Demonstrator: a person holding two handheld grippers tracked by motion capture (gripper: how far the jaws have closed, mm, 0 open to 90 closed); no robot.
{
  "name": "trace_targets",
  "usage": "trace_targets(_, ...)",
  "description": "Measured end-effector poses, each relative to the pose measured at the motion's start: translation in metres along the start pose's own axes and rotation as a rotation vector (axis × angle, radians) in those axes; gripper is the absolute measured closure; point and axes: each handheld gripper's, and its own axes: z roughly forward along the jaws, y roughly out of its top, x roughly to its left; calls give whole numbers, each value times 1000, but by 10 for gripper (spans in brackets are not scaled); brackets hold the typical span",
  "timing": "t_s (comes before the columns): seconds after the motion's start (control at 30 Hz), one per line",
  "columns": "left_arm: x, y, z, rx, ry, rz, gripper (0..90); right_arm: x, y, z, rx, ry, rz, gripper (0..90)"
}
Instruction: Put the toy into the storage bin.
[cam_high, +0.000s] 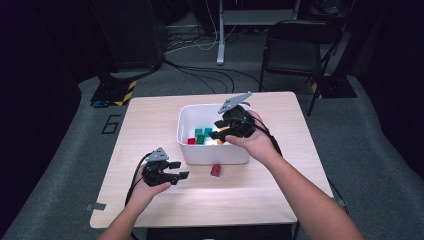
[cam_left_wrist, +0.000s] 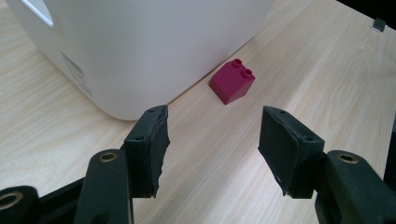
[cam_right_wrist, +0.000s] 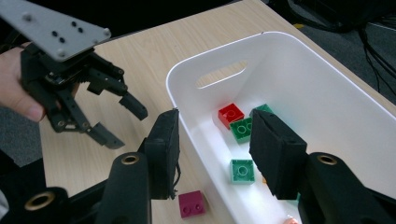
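— What's the job here, and where is the piece?

— Toy bricks go into the white bin (cam_high: 212, 152), by the look of it. One magenta brick (cam_left_wrist: 232, 82) lies on the wooden table (cam_high: 150, 120), just beside the bin's near wall and not touching it, as far as the left gripper view shows.

— How will it handle?

— I'd judge it light, rigid moulded plastic, not fragile (though smooth enough to slip from a shallow pinch). Its two studs face up, so the flat side walls are the place to take it, pads square on opposite faces, low on the body.

— And the left gripper (cam_left_wrist: 212, 135)?

— Jaws wide apart, nothing between them, pointed at the brick from a short way off. It holds and touches nothing.

— The right gripper (cam_right_wrist: 212, 149)?

— It hangs above the bin's near rim, jaws partly apart with nothing between the pads. Below it in the bin lie a red brick (cam_right_wrist: 230, 113) and green bricks (cam_right_wrist: 243, 169).
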Motion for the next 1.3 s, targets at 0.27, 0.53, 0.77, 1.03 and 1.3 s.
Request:
trace_targets(0.27,0,0,1,0,4,1,424,13,-16,-17,-32,5,-17,522)
trace_targets(0.53,-1,0,1,-4,5,0,423,27,-32,-23,-56,19,-10,521)
trace_targets(0.77,-1,0,0,1,3,0,423,44,-52,-7,-22,47,-28,520)
trace_targets(1.03,0,0,1,2,3,0,424,50,-78,16,7,74,3,521)
trace_targets(1.3,-1,0,1,2,4,-2,424,50,-96,34,8,77,24,520)
